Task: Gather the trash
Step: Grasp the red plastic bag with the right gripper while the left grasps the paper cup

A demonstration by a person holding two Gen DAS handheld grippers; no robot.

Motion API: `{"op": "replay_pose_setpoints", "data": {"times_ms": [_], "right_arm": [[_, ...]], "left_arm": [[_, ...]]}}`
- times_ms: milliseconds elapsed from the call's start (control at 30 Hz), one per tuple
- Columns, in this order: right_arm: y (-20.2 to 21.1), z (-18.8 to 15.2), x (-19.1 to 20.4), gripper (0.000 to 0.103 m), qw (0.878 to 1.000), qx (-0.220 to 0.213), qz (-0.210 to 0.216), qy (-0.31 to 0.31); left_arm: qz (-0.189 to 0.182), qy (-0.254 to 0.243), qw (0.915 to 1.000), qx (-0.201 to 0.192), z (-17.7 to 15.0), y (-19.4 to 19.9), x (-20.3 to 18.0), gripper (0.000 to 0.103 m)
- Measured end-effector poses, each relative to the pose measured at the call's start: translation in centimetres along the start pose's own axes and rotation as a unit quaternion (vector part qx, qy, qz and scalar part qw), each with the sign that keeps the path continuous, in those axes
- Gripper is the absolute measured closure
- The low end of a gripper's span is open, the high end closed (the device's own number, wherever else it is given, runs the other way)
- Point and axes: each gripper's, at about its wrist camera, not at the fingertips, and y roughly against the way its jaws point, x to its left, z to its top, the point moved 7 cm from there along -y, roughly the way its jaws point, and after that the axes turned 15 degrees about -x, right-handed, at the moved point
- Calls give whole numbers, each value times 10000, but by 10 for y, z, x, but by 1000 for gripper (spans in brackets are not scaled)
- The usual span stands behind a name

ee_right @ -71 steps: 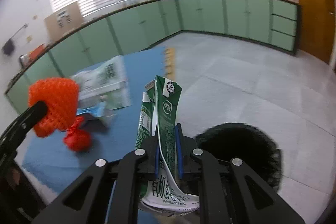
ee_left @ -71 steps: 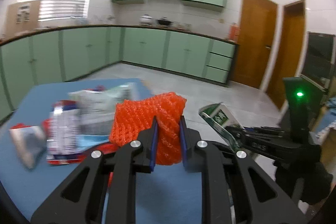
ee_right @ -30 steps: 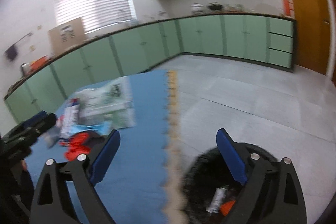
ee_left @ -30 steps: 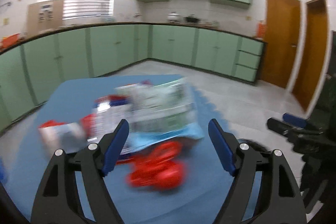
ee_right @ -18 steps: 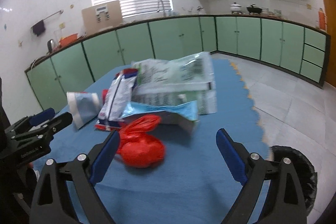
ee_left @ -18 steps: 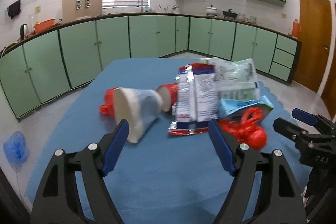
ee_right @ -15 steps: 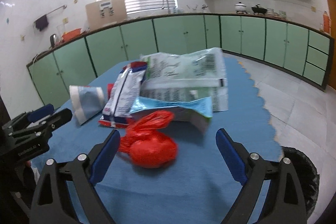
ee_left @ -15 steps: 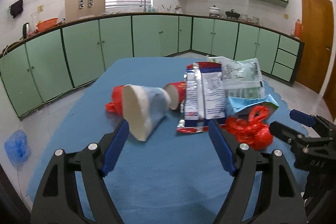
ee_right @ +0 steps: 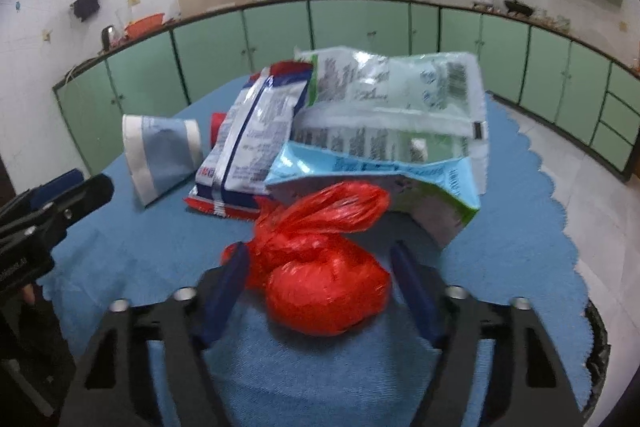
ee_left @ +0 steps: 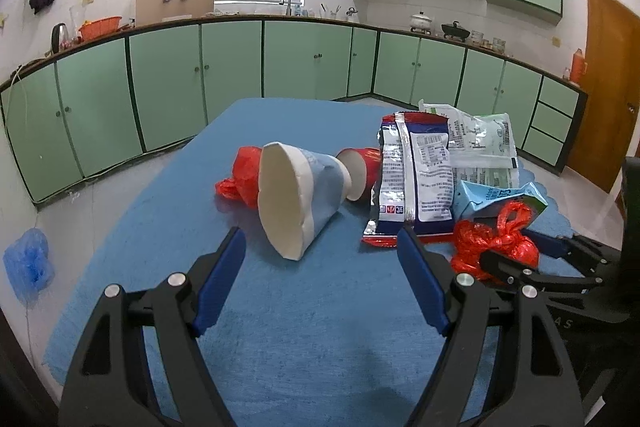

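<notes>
Astride the knotted red plastic bag, the right gripper gapes ready to pinch; beside it the left gripper is splayed toward the tipped paper cup.

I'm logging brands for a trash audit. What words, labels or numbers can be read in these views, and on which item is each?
"AS": partial white lettering on the right gripper, rest hidden.
Red, white and blue snack bag: dense print panel, too small to read.
Pale green-white bag: text and barcode, blurred.
Light blue carton: lettering blurred.
Blue-and-white paper cup and red plastic bag: no text visible.
</notes>
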Motion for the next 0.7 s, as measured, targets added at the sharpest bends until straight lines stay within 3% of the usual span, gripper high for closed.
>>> {"op": "replay_pose_setpoints", "data": {"times_ms": [200,500,700], "right_arm": [[7,-4,6,59,9997,71,187,138],[40,22,-2,62,9992,-366,138,88],[45,32,-14,61,9989,-468,52,42]], "left_arm": [[-4,30,10000,38,-2,-3,0,28],[62,-35,10000,-48,7,-15,-1,28],[140,-59,9999,4,10,-32,-2,37]]}}
